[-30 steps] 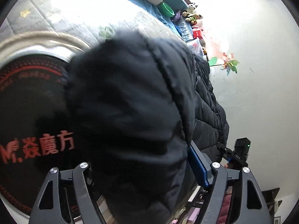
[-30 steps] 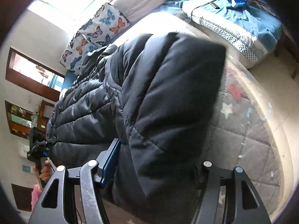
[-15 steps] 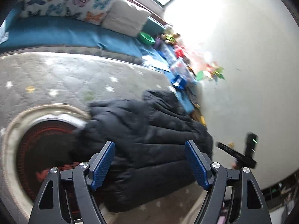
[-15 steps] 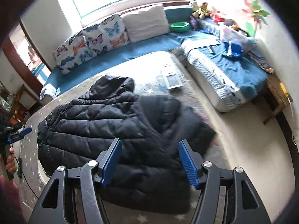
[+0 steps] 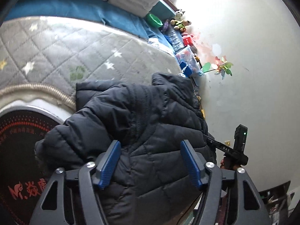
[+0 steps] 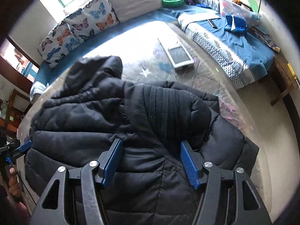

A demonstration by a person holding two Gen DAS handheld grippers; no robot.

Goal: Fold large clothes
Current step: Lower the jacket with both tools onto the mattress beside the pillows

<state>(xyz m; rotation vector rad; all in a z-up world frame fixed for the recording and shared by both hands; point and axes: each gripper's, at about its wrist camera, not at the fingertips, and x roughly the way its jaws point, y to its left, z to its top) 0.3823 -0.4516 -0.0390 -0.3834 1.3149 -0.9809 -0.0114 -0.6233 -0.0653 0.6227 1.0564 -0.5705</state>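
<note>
A black quilted hooded jacket [image 5: 146, 123] lies on a grey quilted star-print cover [image 5: 75, 52]. In the right wrist view the jacket [image 6: 112, 116] has its sleeves folded across the body and its hood at the far left. My left gripper [image 5: 150, 146] is open, its blue pads just above the jacket, holding nothing. My right gripper [image 6: 151, 146] is open too, low over the folded sleeve's ribbed cuff [image 6: 168, 108]. The right gripper also shows at the right of the left wrist view [image 5: 238, 146].
A round black mat with red print [image 5: 16, 150] lies left of the jacket. A white tablet-like frame [image 6: 180, 56] lies beyond it. Butterfly pillows [image 6: 82, 26], a blue bench [image 6: 240, 37] with toys and a green bowl [image 6: 172, 1] line the back. A white wall [image 5: 253, 75] is right.
Both grippers let go of the jacket sleeves, pulled back and up, and have now come down close over the jacket again, open. The jacket now lies with its sleeves folded in.
</note>
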